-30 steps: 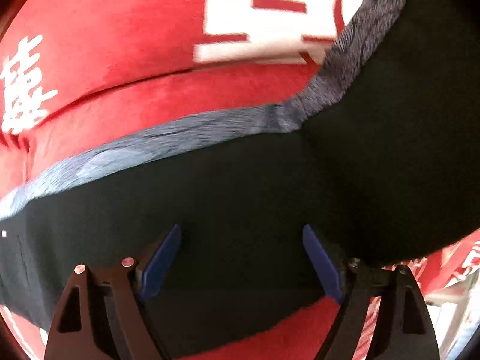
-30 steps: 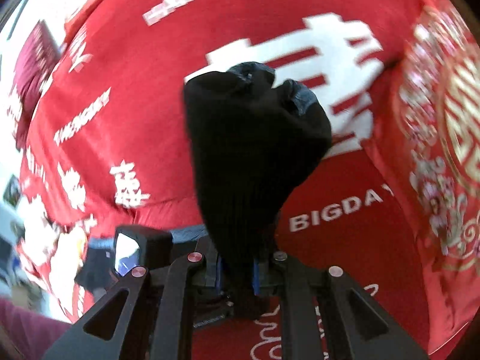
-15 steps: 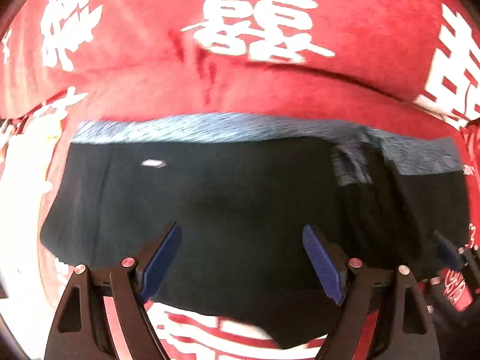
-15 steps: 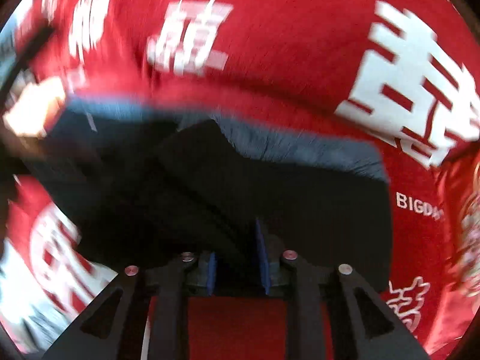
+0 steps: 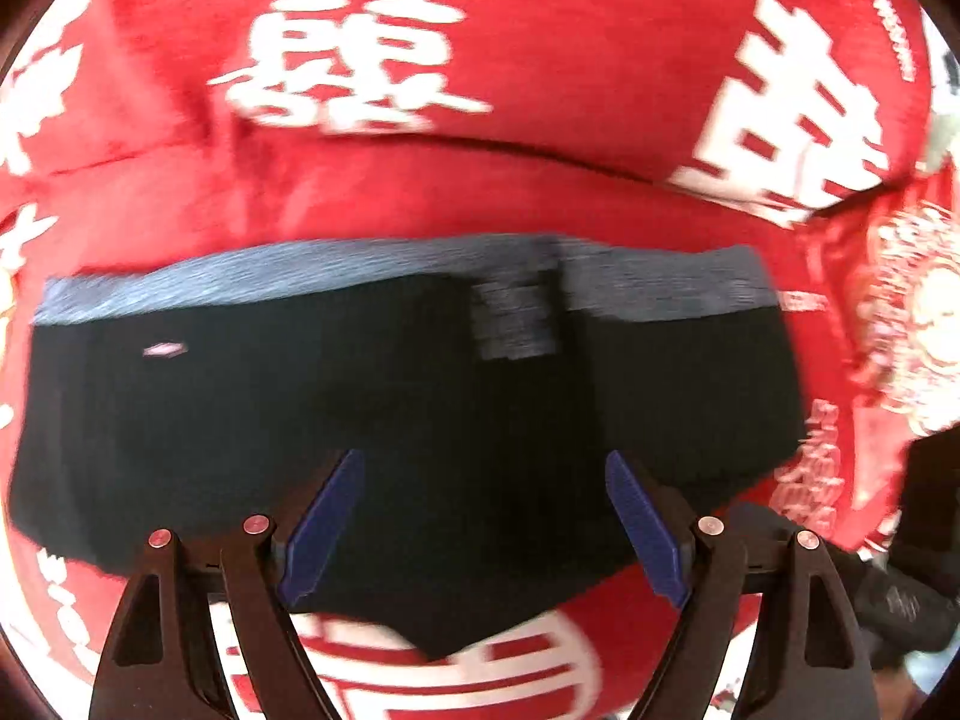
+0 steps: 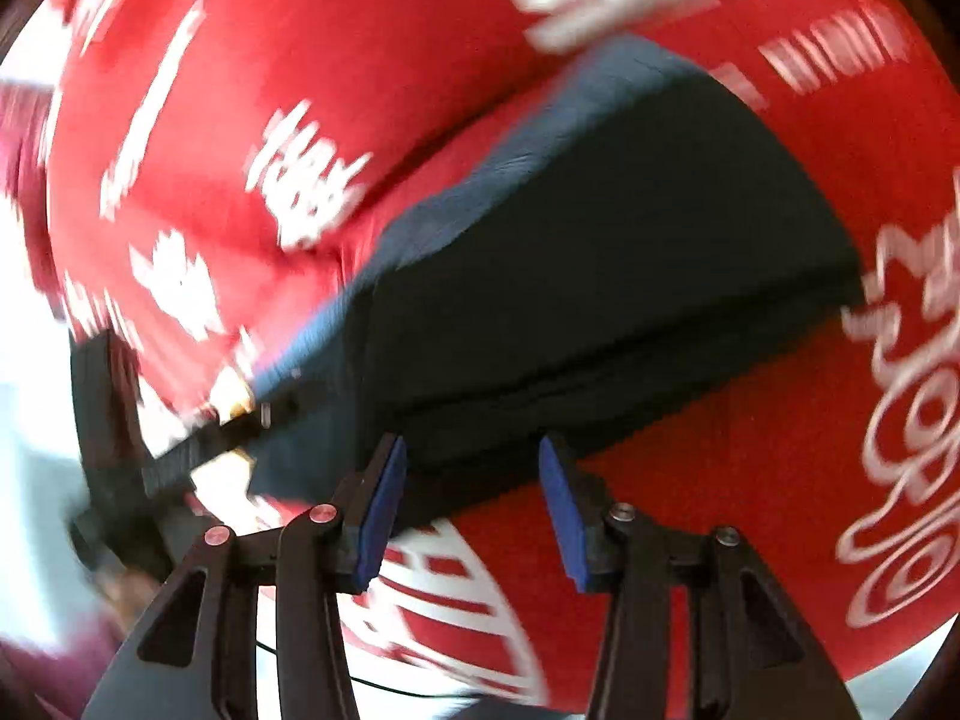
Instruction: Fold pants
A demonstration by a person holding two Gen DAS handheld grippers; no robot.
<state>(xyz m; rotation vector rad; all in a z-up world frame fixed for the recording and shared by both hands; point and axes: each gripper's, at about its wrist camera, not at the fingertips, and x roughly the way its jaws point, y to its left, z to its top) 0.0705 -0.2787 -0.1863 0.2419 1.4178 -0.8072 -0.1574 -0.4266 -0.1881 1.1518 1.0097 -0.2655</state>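
Note:
Black pants (image 5: pixel 420 420) with a grey-blue waistband (image 5: pixel 240 285) lie folded flat on a red cloth (image 5: pixel 570 90) printed with white characters. My left gripper (image 5: pixel 486 516) hovers over their near half, open, with nothing between its blue pads (image 5: pixel 324 528). In the right wrist view the pants (image 6: pixel 600 240) show as a folded black slab with the waistband (image 6: pixel 480 180) along its far side. My right gripper (image 6: pixel 474 498) is at their near edge and its jaws are opening. The black fabric edge lies between the pads (image 6: pixel 384 504), which do not press on it.
The red cloth (image 6: pixel 750 480) covers the whole surface around the pants. A black gripper body (image 6: pixel 114 450) shows at the left of the right wrist view. Dark gear (image 5: pixel 900 594) sits at the lower right of the left wrist view.
The right gripper held a bunch of black fabric up in shut jaws; it has come down, laid the fabric over the pants and let go. The left gripper slid across the pants, still open.

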